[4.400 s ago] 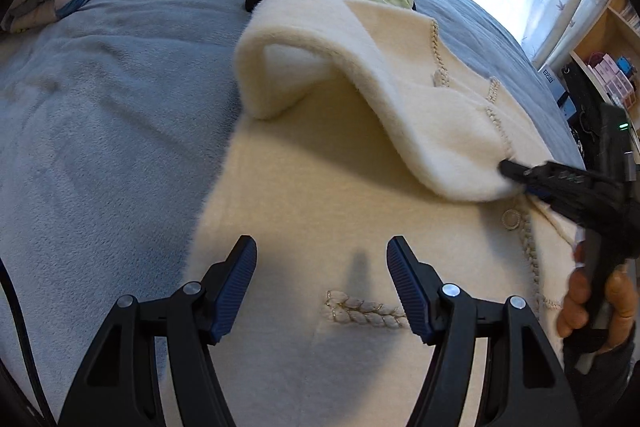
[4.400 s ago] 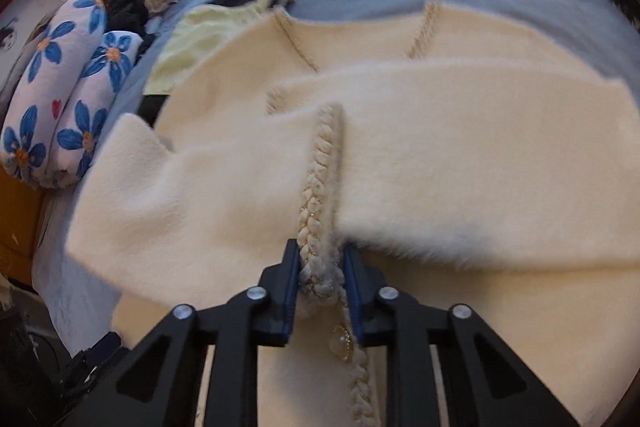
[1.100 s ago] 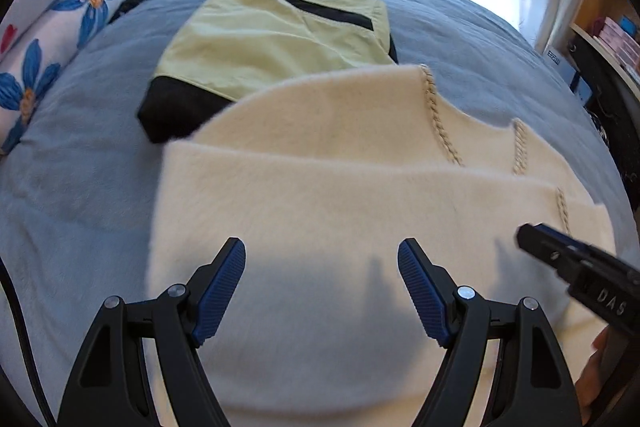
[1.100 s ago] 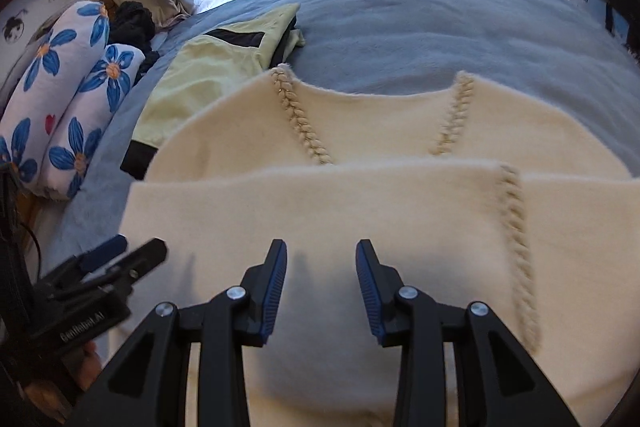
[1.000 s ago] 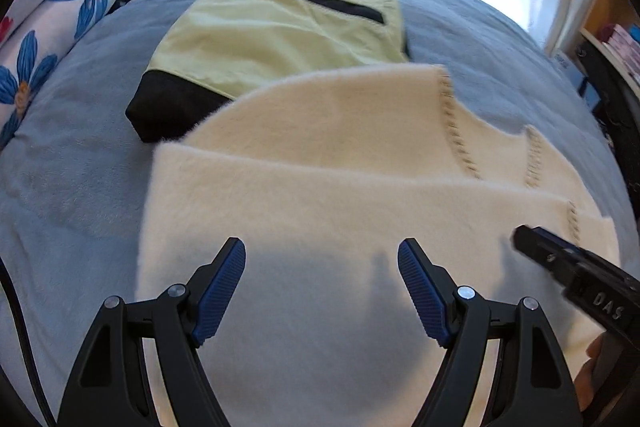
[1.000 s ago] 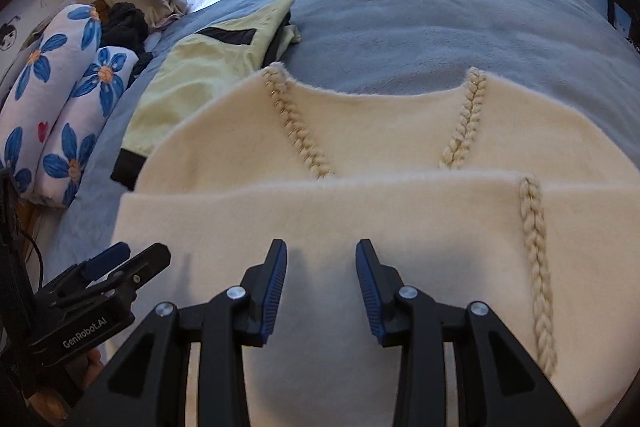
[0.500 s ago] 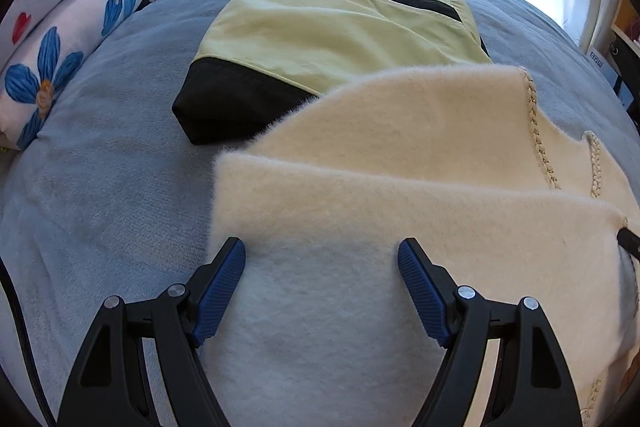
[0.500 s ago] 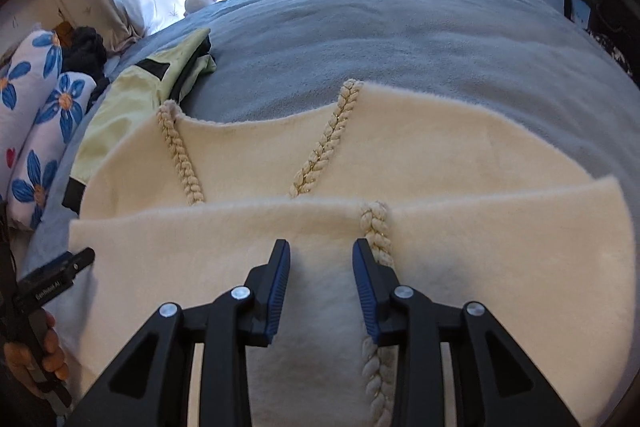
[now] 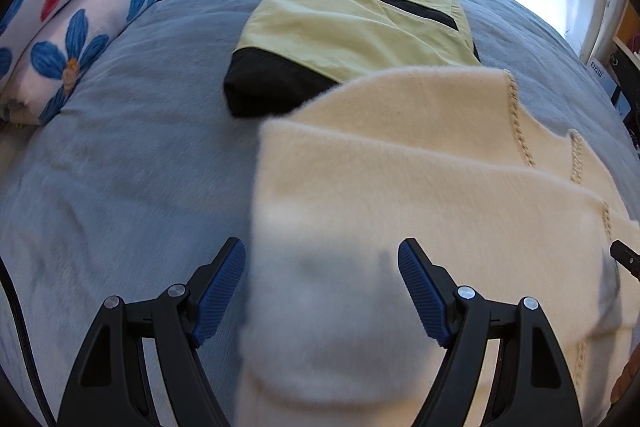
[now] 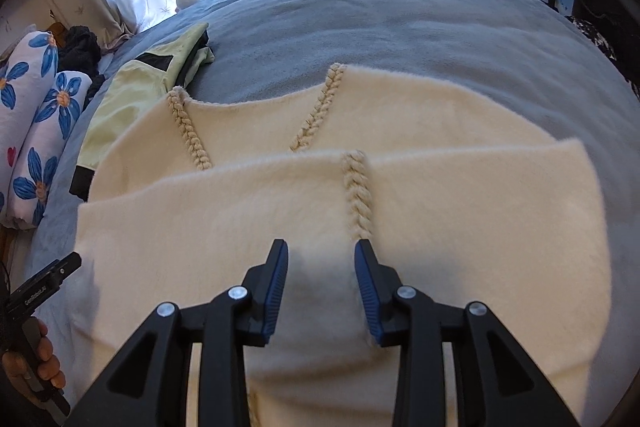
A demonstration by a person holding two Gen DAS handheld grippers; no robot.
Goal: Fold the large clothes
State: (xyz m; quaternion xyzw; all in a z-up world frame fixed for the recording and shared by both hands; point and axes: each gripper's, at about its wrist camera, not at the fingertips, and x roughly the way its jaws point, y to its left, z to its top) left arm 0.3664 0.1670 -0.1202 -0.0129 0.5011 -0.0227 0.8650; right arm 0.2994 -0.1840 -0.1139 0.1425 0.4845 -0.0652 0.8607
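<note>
A cream fuzzy cardigan (image 9: 420, 187) with braided trim lies on the grey-blue bed, both sleeves folded across its front; it also shows in the right wrist view (image 10: 420, 195). My left gripper (image 9: 322, 287) is open and empty, hovering over the cardigan's left edge. My right gripper (image 10: 321, 283) is open and empty, just above the folded sleeves near the braided cuff (image 10: 357, 195). Each gripper's tip shows at the edge of the other's view.
A folded yellow-and-black garment (image 9: 352, 27) lies beyond the cardigan, partly under its shoulder. Blue-flower pillows (image 9: 80, 27) line the left side. The grey-blue bed cover (image 9: 120, 167) spreads around. Curtains and a window are behind; shelves stand at the right.
The right gripper let go of the sleeve cuff, which now lies across the cardigan. Both grippers drifted apart: the left toward the cardigan's left edge, the right toward the braided cuff.
</note>
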